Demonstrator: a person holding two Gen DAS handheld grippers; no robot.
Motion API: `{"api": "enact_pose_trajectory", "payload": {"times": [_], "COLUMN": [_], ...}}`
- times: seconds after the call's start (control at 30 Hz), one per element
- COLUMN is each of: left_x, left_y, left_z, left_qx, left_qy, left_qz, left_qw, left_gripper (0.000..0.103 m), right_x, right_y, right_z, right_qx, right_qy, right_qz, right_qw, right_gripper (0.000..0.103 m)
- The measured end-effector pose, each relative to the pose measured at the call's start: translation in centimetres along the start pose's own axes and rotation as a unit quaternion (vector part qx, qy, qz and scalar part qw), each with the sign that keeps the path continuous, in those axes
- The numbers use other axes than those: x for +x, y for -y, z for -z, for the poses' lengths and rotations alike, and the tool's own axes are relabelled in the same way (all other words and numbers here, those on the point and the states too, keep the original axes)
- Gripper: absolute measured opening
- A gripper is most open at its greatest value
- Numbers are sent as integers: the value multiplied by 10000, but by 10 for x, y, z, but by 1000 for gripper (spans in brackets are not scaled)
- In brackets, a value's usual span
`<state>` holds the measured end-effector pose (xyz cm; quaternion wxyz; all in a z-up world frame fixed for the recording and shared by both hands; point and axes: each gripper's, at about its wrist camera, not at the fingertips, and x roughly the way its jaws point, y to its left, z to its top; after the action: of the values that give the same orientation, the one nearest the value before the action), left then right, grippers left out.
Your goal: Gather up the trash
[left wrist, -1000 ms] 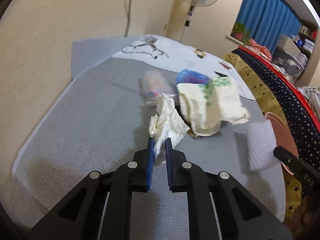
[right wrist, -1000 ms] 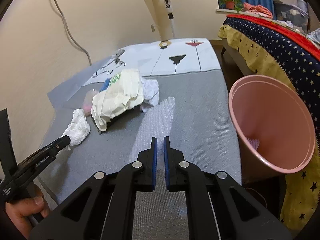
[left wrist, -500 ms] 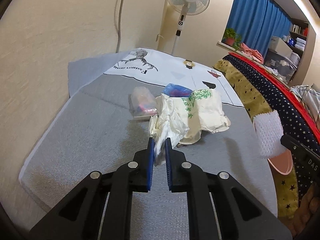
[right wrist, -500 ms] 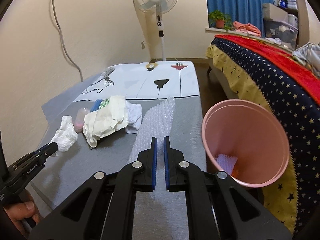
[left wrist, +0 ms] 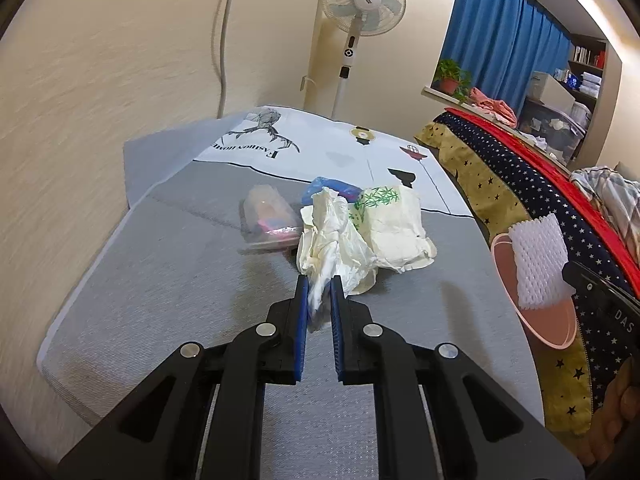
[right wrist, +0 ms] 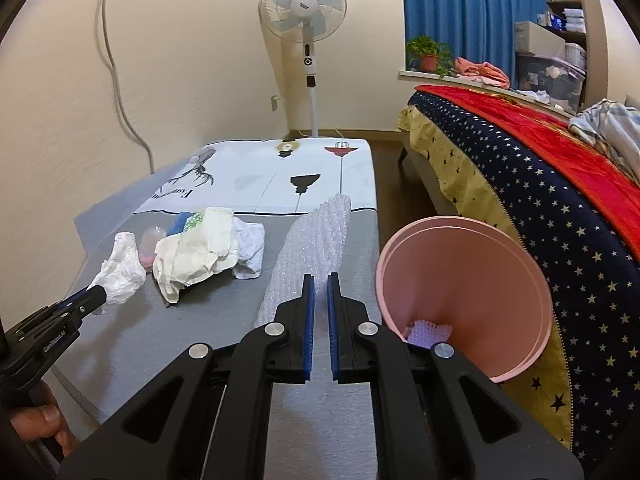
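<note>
A crumpled white tissue (left wrist: 332, 240) is clamped between the jaws of the left gripper (left wrist: 319, 294) and held above the grey surface (left wrist: 160, 280); in the right wrist view the same tissue (right wrist: 120, 268) is seen at the tip of that gripper (right wrist: 94, 294), clear of the surface. A sheet of bubble wrap (right wrist: 316, 248) is pinched between the nearly closed jaws of the right gripper (right wrist: 319, 292) and is seen rising away from them over the surface toward its far end. In the left wrist view that sheet (left wrist: 538, 260) is seen in front of the pink bin (left wrist: 532, 320).

The pink bin (right wrist: 460, 280) is seen just beside the right edge of the surface, against a bed covered with a star-patterned cloth (right wrist: 560, 208). A white meshed piece (right wrist: 426, 334) is seen lying at its bottom.

More trash is left on the surface: a cream bag with a green print (left wrist: 394, 228), a blue bag (left wrist: 334, 188) behind it, a clear packet with pink contents (left wrist: 268, 216) to the left, and a white crumpled piece (right wrist: 250, 252) beside the cream bag. A standing fan (right wrist: 302, 8) is seen by the far wall.
</note>
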<state>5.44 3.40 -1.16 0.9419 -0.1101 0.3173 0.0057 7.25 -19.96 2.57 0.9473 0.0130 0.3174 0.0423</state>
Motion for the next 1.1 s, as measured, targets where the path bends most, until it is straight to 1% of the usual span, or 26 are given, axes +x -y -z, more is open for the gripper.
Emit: {"api": "enact_pose_trajectory", "payload": {"times": [0.27, 0.57, 0.83, 1.1], "left_x": [-2, 3, 13, 18], "left_y": [14, 47, 72, 99], "left_z": [-6, -16, -20, -23], "left_qx": [60, 297, 387, 511], "left_qy": [110, 218, 206, 182], "left_qz": [114, 335, 523, 706], "left_qw": [9999, 9988, 9977, 9960], "left_gripper": [11, 11, 11, 11], "right_x": [-3, -5, -6, -17], "right_y": [10, 27, 41, 56], "right_z": [-7, -14, -17, -25], "right_qx": [-13, 30, 168, 343], "right_qy": [109, 184, 205, 367], "right_qz": [244, 490, 611, 750], "right_qw": [9996, 9986, 9978, 9959], "right_gripper": [7, 7, 7, 7]}}
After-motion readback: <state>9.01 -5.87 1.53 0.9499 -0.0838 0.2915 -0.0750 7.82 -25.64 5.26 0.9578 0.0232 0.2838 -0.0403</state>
